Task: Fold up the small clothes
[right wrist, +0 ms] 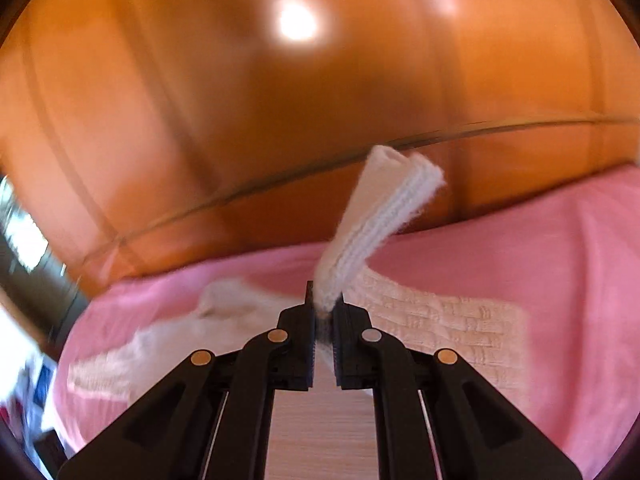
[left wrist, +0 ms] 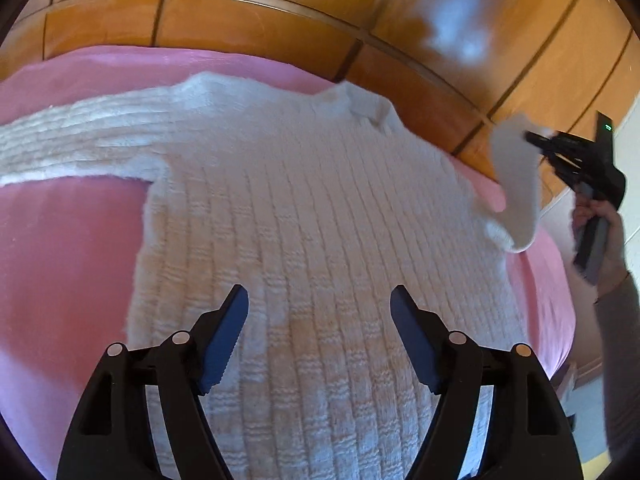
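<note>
A white ribbed knit sweater (left wrist: pixel 304 216) lies flat on a pink bedspread (left wrist: pixel 60 260). One sleeve (left wrist: pixel 72 136) stretches out to the left. My left gripper (left wrist: pixel 319 300) is open and empty, hovering over the lower body of the sweater. My right gripper (right wrist: pixel 323 312) is shut on the cuff end of the other sleeve (right wrist: pixel 376 216) and holds it lifted above the bed. In the left wrist view that gripper (left wrist: pixel 536 140) is at the right edge with the raised sleeve (left wrist: pixel 516 184) hanging from it.
A glossy wooden headboard (left wrist: pixel 280 28) runs along the far side of the bed. The bedspread (right wrist: pixel 520 248) reaches past the sweater (right wrist: pixel 440 320) on the near and left sides. A hand (left wrist: pixel 608 240) holds the right gripper beyond the bed's right edge.
</note>
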`<state>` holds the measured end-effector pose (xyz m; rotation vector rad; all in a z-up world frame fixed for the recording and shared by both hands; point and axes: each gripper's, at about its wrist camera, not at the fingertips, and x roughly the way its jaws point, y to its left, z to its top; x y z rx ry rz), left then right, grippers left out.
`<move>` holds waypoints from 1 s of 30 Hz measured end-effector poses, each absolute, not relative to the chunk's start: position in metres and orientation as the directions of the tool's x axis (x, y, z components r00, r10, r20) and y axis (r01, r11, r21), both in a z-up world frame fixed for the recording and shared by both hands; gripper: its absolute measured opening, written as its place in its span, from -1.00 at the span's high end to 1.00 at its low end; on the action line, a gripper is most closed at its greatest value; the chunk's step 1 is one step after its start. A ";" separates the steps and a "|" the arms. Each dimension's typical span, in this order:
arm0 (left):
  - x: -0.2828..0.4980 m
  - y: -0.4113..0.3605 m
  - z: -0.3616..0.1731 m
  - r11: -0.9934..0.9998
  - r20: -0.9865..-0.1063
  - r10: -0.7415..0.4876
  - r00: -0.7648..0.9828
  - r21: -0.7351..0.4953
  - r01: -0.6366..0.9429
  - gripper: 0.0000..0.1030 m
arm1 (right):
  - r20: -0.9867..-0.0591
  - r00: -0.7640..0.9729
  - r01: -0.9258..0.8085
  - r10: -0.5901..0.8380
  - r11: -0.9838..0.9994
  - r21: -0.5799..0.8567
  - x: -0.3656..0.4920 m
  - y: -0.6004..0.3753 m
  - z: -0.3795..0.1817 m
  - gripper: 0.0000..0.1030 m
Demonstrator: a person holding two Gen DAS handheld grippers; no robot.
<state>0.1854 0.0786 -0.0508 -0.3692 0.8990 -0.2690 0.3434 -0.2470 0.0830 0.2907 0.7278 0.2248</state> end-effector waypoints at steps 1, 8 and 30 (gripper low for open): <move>0.185 0.083 -0.049 0.898 -0.700 -0.385 0.601 -0.435 0.068 -0.41 | -0.625 0.709 -0.129 0.326 0.932 0.339 0.348 -0.229 0.078 0.89; 0.197 0.089 -0.046 0.889 -0.695 -0.402 0.596 -0.452 0.074 -0.41 | -0.644 0.595 -0.293 0.481 0.876 0.383 0.335 -0.135 0.043 0.25; 0.359 0.041 -0.052 0.855 -0.692 -0.452 0.563 -0.516 0.052 0.81 | -0.668 0.690 0.092 0.278 0.882 0.463 0.238 -0.319 0.005 -0.16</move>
